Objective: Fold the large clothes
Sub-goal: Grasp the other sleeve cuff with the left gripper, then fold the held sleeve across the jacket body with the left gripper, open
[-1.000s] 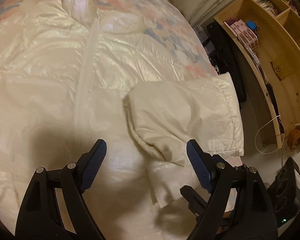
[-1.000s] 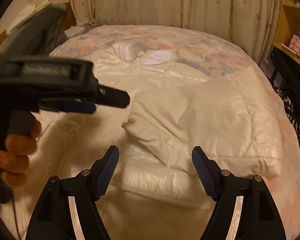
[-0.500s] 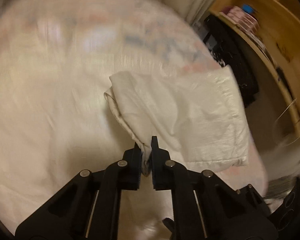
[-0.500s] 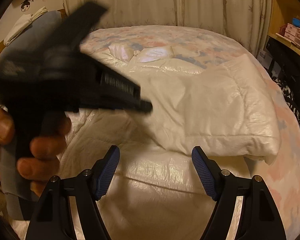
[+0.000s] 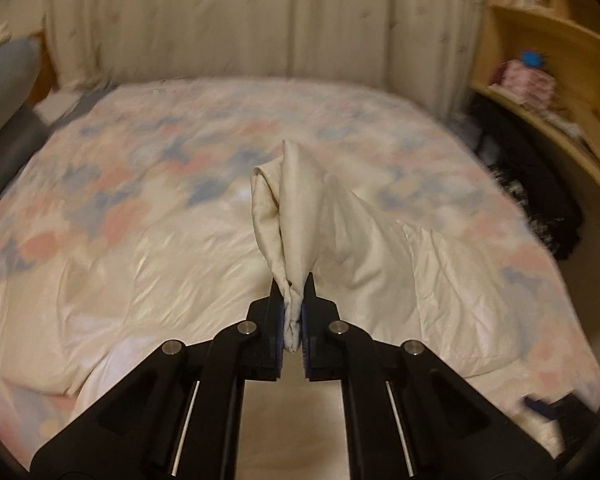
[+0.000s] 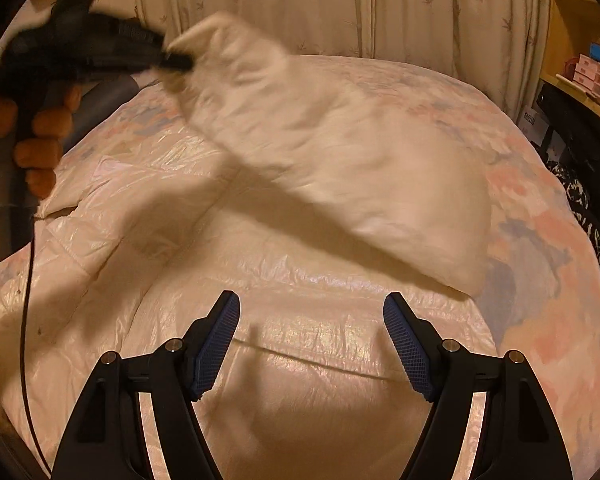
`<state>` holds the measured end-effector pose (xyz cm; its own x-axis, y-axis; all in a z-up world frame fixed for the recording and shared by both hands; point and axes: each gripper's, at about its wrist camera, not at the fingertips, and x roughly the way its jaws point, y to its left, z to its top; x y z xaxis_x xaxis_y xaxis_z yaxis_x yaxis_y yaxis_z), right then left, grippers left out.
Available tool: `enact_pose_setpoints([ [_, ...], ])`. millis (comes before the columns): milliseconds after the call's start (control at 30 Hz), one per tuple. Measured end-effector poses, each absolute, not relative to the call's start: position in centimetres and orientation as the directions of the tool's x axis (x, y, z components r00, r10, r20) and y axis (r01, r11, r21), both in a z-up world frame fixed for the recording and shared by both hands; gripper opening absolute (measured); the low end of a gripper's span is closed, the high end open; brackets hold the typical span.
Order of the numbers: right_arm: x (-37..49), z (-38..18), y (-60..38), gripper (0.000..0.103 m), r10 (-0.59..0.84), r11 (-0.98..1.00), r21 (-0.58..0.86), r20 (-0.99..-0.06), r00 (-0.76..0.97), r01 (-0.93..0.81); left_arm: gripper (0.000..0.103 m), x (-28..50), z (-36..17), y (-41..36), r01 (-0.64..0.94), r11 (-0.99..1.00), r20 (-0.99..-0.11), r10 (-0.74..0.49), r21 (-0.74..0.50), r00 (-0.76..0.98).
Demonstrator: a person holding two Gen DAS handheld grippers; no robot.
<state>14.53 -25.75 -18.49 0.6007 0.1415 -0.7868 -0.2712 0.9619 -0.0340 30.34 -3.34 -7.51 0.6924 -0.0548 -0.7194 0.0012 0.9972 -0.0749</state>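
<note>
Two grippers over bed (image 5: 140,168). Left gripper (image 5: 294,312) clenched on cuff end of cream jacket sleeve (image 5: 300,216), sleeve lifted ahead of its fingers, draping down to its right onto jacket body (image 6: 292,320). Right gripper (image 6: 311,344) spread wide, grasping nothing, hovering above jacket body; raised sleeve ahead and above it.
</note>
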Motion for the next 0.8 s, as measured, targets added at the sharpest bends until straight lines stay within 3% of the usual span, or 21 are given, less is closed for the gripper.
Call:
enact_pose_setpoints([
  [233, 16.0, -18.7, -27.0, 0.076, 0.097, 0.969, -0.045, -0.834, 0.543, -0.243, 0.01, 29.4, -16.9, 0.0, -0.028, 0.998, -0.858, -0.028, -0.049, 0.513],
  [333, 17.7, -18.6, -26.1, 0.076, 0.099, 0.972, -0.029, -0.849, 0.519, -0.232, 0.03, 29.3, -16.9, 1.0, -0.028, 0.991, -0.858, -0.096, -0.128, 0.504],
  [400, 18.7, -17.8, -26.8, 0.076, 0.118, 0.974, -0.002, -0.846, 0.519, -0.225, 0.056, 29.7, -16.5, 2.3, -0.031, 0.979, -0.849, -0.158, -0.201, 0.504],
  [533, 21.6, -15.7, -30.0, 0.086, 0.176, 0.981, 0.101, -0.823, 0.54, -0.166, 0.061, 30.5, -15.3, 4.8, -0.025, 0.97, -0.826, -0.194, -0.243, 0.529],
  [800, 32.1, -15.8, -39.8, 0.086, 0.234, 0.937, 0.338, -0.799, 0.555, 0.092, 0.061, 35.6, -17.4, 7.2, -0.066, 0.96, -0.852, -0.208, -0.271, 0.48],
])
